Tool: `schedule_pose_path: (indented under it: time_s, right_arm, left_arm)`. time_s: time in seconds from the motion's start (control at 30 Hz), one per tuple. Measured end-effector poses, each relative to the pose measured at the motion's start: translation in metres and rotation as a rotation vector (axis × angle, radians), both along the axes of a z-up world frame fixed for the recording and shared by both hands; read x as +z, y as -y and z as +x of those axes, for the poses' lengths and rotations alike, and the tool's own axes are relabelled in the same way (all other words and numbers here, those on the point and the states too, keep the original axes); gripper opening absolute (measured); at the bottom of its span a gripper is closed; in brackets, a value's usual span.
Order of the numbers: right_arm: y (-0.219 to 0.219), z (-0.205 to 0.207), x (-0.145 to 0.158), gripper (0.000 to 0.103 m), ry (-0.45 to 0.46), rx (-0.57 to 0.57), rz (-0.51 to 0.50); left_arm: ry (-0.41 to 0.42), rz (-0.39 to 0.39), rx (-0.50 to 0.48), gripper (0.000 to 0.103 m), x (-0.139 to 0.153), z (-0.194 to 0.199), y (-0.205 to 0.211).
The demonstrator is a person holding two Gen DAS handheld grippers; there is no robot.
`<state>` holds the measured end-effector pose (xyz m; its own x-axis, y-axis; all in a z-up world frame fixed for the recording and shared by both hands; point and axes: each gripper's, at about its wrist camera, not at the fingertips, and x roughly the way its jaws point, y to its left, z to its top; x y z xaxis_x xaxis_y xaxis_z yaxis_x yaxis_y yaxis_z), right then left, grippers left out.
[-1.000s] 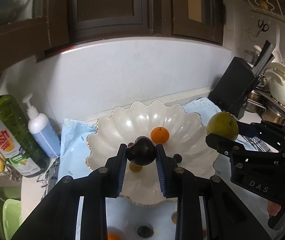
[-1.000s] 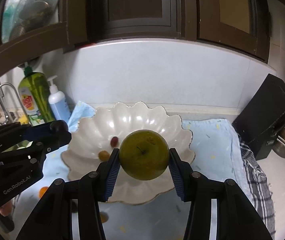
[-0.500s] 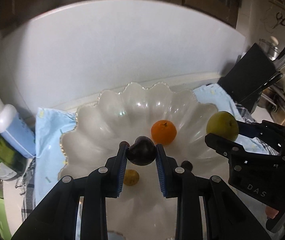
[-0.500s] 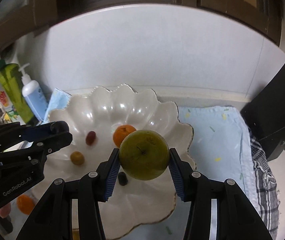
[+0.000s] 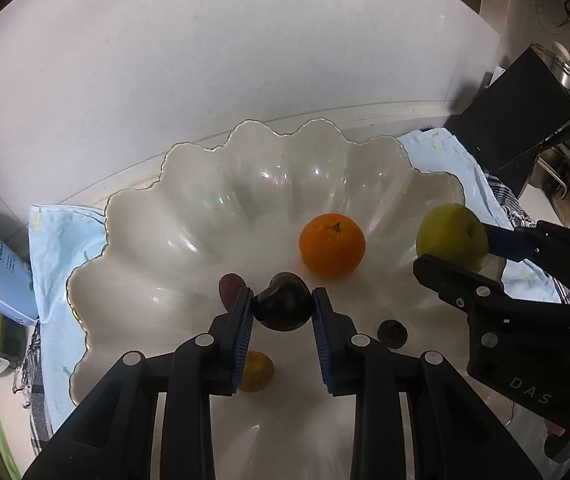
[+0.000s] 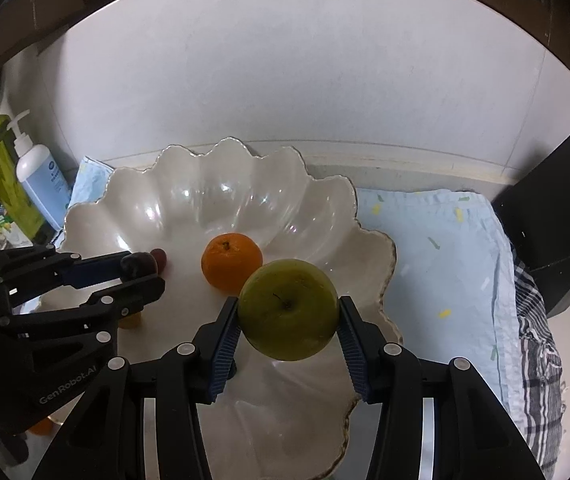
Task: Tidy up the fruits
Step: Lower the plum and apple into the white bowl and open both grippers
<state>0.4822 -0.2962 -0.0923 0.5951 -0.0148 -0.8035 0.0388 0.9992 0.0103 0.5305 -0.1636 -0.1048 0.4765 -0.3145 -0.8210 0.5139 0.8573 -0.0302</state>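
A white scalloped bowl (image 5: 213, 216) holds an orange (image 5: 332, 245), a small red fruit (image 5: 229, 290), a small yellow fruit (image 5: 259, 372) and a small dark fruit (image 5: 392, 333). My left gripper (image 5: 283, 307) is shut on a dark plum (image 5: 281, 304) low over the bowl's middle. My right gripper (image 6: 288, 320) is shut on a green apple (image 6: 289, 314) over the bowl's right side, in front of the orange (image 6: 231, 262). The apple also shows in the left wrist view (image 5: 451, 237), and the plum in the right wrist view (image 6: 138, 264).
The bowl stands on a light blue cloth (image 6: 437, 248). A white and blue pump bottle (image 6: 41, 184) and a green bottle (image 6: 1, 184) stand at the left. A black knife block (image 5: 513, 120) and pots are at the right. The white wall is close behind.
Both grippers have moved forward and down over the bowl, still holding their fruits. The bowl now fills both views.
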Motion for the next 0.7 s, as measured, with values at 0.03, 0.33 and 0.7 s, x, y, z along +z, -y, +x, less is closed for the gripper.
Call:
schedule_pose_path:
  time_s: [0.03,0.33,0.7]
  right_arm:
    - [0.000,0.001,-0.001,0.050,-0.003,-0.002,0.000]
    - [-0.001,0.000,0.002,0.058,0.018,-0.023,-0.026]
    - [-0.009,-0.024,0.029,0.058,0.091,-0.033,-0.029]
  left_arm:
    - [0.000,0.000,0.002,0.040,0.000,0.001,0.000]
    - [0.043,0.014,0.043,0.058,0.010,0.002,-0.009]
    - [0.165,0.021,0.068,0.067,0.047,-0.027,-0.032]
